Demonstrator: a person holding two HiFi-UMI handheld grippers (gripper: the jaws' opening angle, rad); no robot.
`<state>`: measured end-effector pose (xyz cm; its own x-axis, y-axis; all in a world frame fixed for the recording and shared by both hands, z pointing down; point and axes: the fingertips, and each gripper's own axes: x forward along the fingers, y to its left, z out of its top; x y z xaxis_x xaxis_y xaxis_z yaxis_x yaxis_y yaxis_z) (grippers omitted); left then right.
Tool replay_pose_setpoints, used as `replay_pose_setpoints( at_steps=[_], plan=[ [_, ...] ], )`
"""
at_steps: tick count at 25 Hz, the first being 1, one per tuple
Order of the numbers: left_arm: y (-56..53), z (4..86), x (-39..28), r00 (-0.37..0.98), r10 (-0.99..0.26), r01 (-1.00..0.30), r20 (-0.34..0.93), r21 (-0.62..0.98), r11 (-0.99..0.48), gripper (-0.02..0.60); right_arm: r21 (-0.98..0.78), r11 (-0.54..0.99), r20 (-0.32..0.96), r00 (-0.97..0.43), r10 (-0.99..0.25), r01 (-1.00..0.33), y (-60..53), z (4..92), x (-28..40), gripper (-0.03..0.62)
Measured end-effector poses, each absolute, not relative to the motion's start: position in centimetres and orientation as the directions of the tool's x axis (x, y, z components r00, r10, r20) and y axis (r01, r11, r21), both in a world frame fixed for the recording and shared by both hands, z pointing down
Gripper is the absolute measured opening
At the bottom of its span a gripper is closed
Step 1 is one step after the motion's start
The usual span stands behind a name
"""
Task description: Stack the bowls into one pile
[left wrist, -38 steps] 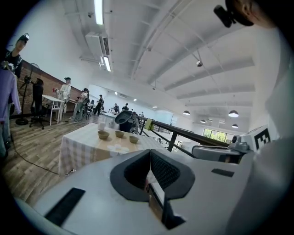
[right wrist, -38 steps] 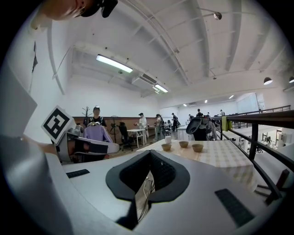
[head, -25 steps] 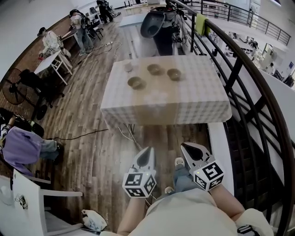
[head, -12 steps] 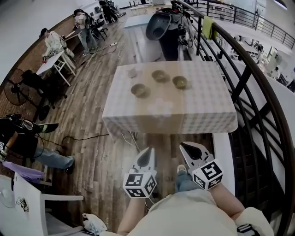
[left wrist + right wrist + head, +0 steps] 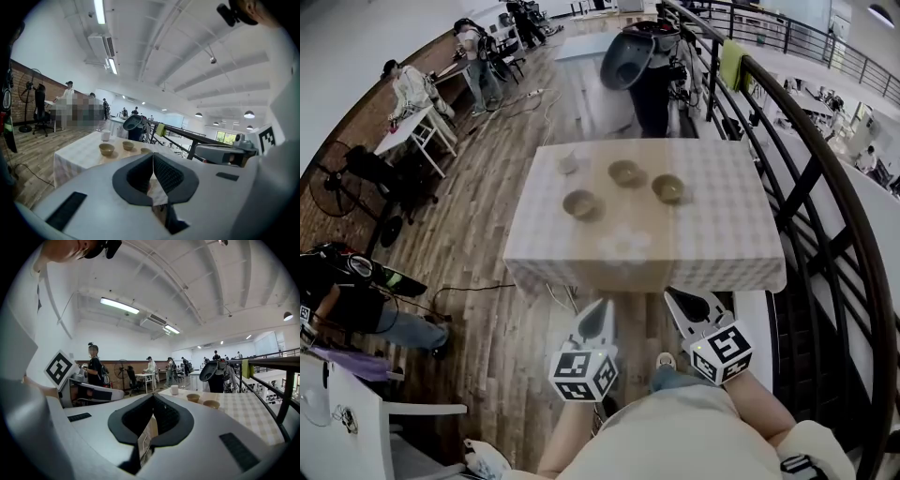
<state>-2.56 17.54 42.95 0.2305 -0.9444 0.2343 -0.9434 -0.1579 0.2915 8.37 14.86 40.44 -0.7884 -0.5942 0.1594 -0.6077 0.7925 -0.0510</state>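
Three tan bowls stand apart on the checked table point(image 5: 712, 244): a left bowl point(image 5: 581, 203), a middle bowl point(image 5: 626, 172) and a right bowl point(image 5: 667, 188). The left gripper view shows them far ahead: the near bowl point(image 5: 107, 149), a second bowl point(image 5: 128, 145) and a third bowl point(image 5: 145, 151). Two bowls point(image 5: 193, 397) point(image 5: 211, 404) show in the right gripper view. My left gripper point(image 5: 602, 307) and right gripper point(image 5: 673, 296) hover over the floor just short of the table's near edge. Both are shut and hold nothing, as the left gripper point(image 5: 153, 155) and right gripper point(image 5: 153, 397) show up close.
A white cup point(image 5: 568, 164) stands at the table's far left corner. A black railing point(image 5: 806, 178) runs along the right side. A dark machine point(image 5: 628, 56) stands beyond the table. People, desks and a white chair point(image 5: 356, 403) fill the left.
The table and bowls have drawn nearer and lower in the head view as I walk toward them. Both grippers stay shut, side by side.
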Motion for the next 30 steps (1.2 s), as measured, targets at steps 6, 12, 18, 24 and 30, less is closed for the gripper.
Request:
replay_pose_setpoints(
  at_steps=[6, 12, 18, 24, 30],
  plan=[
    [14.5, 42.0, -1.3, 0.193, -0.952, -0.945, 0.239, 0.305, -0.116, 0.005, -0.041, 0.806, 0.161, -0.8, -0.578, -0.591, 11.4, 39.1, 10.1, 0.0],
    [11.4, 42.5, -0.3, 0.159, -0.957, -0.949, 0.242, 0.305, -0.081, 0.005, -0.043, 0.819, 0.153, -0.813, -0.561, -0.573, 7.7, 39.2, 11.3, 0.0],
    [8.8, 42.6, 0.5, 0.125, -0.963, -0.947, 0.239, 0.318, -0.044, 0.005, -0.04, 0.83, 0.161, -0.824, -0.544, -0.556, 4.9, 39.3, 12.5, 0.0],
    [7.5, 42.7, 0.9, 0.122, -0.96, -0.948, 0.25, 0.316, -0.038, 0.005, -0.046, 0.831, 0.158, -0.825, -0.542, -0.555, 3.5, 39.3, 12.8, 0.0],
    [6.2, 42.8, 0.7, 0.119, -0.961, -0.946, 0.251, 0.321, -0.034, 0.005, -0.055, 0.83, 0.166, -0.825, -0.541, -0.555, 2.2, 39.8, 12.6, 0.0]
  ],
)
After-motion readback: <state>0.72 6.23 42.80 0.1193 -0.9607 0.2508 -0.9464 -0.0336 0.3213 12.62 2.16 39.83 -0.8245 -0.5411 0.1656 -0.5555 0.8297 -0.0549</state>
